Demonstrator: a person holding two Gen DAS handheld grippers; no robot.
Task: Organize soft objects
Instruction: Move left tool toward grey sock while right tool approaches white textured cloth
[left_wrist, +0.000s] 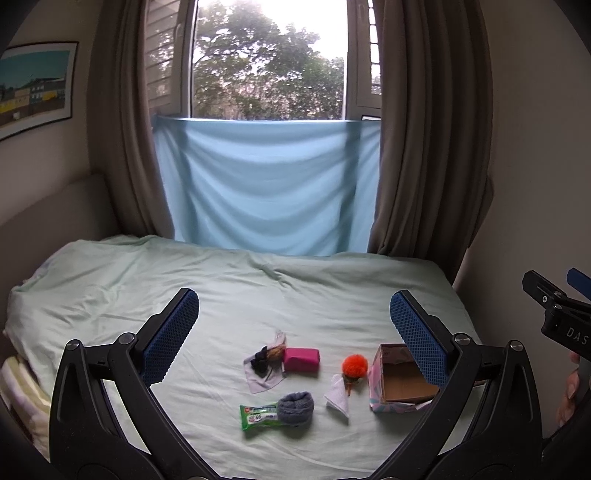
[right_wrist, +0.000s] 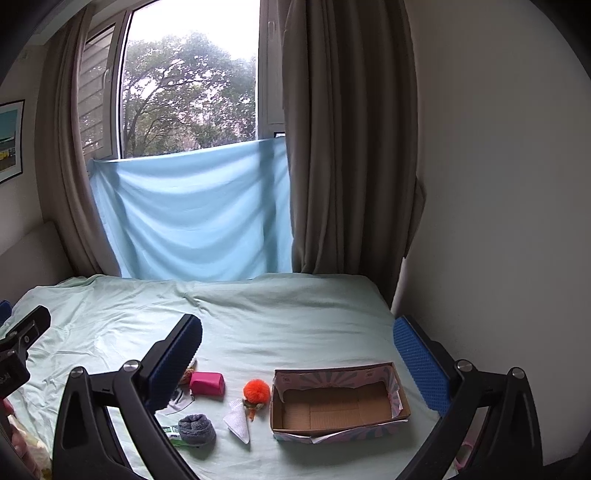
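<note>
Mint-green bed sheet (left_wrist: 258, 295) carries everything; the soft items sit clustered toward the near edge, right of centre, with the open cardboard box (right_wrist: 340, 406) at the right end of the row, near the bed's right edge. The box looks empty, its brown floor bare, so I judge sorting hasn't started.

I hold both tools above the near edge. My left gripper (left_wrist: 295, 332) is spread wide with nothing between its blue pads; my right gripper (right_wrist: 299, 358) is likewise spread and empty. Probably staged like this to frame the whole spread before picking.

Items, left to right:
- green wipes packet (left_wrist: 256, 417), flat, touching the grey rolled sock (left_wrist: 295, 404), which is a plush bundle that should squash easily.
- dark hair ties and a tan fuzzy bit on a pale cloth (left_wrist: 262, 373), tangled; can't tell exact pieces.
- pink block (left_wrist: 301, 359), sponge-like, just beside that cloth.
- orange pom-pom (left_wrist: 354, 365), fluffy, with small bits under it, next to a white mesh cloth (left_wrist: 338, 400) folded to a point.

The pom-pom and mesh cloth lie closest to the box, just beside its left wall; those seem the easiest first picks for my right tool.
</note>
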